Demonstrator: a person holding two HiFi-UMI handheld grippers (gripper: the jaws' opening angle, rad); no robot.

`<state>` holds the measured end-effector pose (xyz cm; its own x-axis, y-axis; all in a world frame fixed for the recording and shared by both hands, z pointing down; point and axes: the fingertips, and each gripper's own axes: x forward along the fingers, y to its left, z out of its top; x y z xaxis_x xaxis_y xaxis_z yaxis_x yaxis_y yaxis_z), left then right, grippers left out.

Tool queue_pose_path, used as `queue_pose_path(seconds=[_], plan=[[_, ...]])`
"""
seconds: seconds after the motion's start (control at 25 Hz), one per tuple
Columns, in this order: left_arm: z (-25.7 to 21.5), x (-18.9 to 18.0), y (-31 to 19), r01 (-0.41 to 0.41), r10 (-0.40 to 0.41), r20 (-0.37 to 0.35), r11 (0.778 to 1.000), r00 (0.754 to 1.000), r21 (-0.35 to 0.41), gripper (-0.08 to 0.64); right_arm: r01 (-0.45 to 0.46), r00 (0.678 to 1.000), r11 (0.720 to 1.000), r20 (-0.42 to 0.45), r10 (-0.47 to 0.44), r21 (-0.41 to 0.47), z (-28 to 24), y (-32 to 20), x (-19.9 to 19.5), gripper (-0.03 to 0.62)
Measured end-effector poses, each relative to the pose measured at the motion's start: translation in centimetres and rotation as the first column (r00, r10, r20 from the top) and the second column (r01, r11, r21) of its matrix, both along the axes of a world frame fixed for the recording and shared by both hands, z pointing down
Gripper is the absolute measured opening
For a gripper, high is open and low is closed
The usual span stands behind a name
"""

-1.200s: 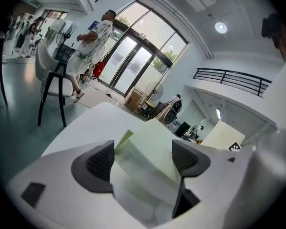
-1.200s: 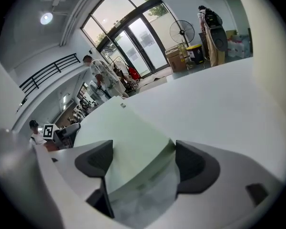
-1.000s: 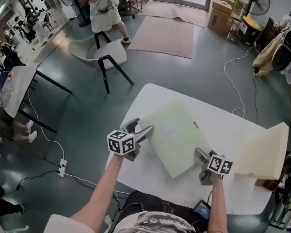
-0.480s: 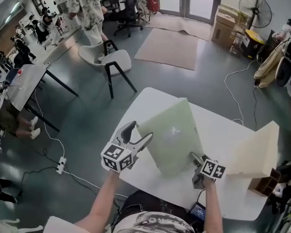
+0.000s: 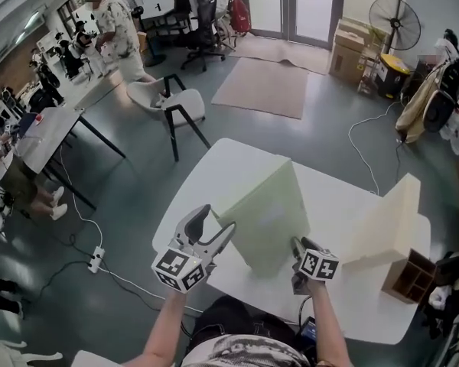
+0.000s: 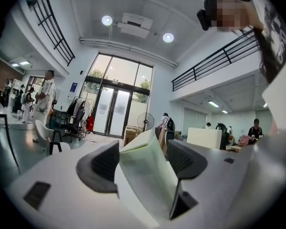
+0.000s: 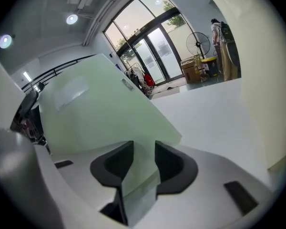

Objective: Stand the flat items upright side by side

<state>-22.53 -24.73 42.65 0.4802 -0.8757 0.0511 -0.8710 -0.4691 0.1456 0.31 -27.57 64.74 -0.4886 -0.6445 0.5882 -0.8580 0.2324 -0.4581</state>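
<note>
Head view: smooth pale green rectangular board (image 5: 264,220) tilted on edge on white counter (image 5: 344,300). Left gripper view: left hand-held gripper (image 6: 144,152) level, just narrowing yet wide, board's edge between jaws. Right gripper view: right hand-held gripper (image 7: 143,150) dipped, freshly closed on board's lower edge.

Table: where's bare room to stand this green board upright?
Bare: the table strip between green board and cream board, the far-left corner behind the green board, and the near-right corner before the cream board. Crowded: the right edge, with cream board and wooden box.
</note>
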Motion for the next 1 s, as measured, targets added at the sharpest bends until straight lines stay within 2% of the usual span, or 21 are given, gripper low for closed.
queue_pose_path(seconds=[0.12, 0.24, 0.44, 0.64, 0.84, 1.0], plan=[[-1.3, 2.2, 1.4, -0.013, 0.012, 0.024, 0.999, 1.0, 0.044, 0.319, 0.075, 0.997, 0.997, -0.029, -0.075, 0.001, -0.1, 1.5, -0.3, 0.121], [-2.2, 4.1, 2.7, -0.026, 0.024, 0.027, 0.997, 0.999, 0.068, 0.317, 0.151, 0.988, 0.988, -0.035, -0.151, 0.01, -0.3, 3.3, -0.6, 0.183], [-3.3, 6.5, 5.1, -0.055, 0.054, 0.008, 0.994, 0.998, 0.098, 0.304, 0.231, 0.973, 0.971, -0.044, -0.229, 0.064, -2.1, 6.1, -0.9, 0.192], [-4.0, 8.9, 6.5, -0.096, 0.101, -0.035, 0.988, 0.994, 0.12, 0.291, 0.239, 0.971, 0.966, -0.019, -0.239, 0.1, -3.4, 8.2, -0.4, 0.192], [-4.1, 11.2, 7.2, -0.119, 0.123, -0.014, 0.984, 0.992, 0.136, 0.285, 0.229, 0.973, 0.963, 0.002, -0.231, 0.14, -4.7, 9.2, 0.4, 0.192], [-4.1, 11.2, 7.4, -0.116, 0.118, -0.01, 0.984, 0.993, 0.136, 0.285, 0.219, 0.974, 0.962, 0.023, -0.226, 0.162, -5.8, 9.4, 0.6, 0.192]])
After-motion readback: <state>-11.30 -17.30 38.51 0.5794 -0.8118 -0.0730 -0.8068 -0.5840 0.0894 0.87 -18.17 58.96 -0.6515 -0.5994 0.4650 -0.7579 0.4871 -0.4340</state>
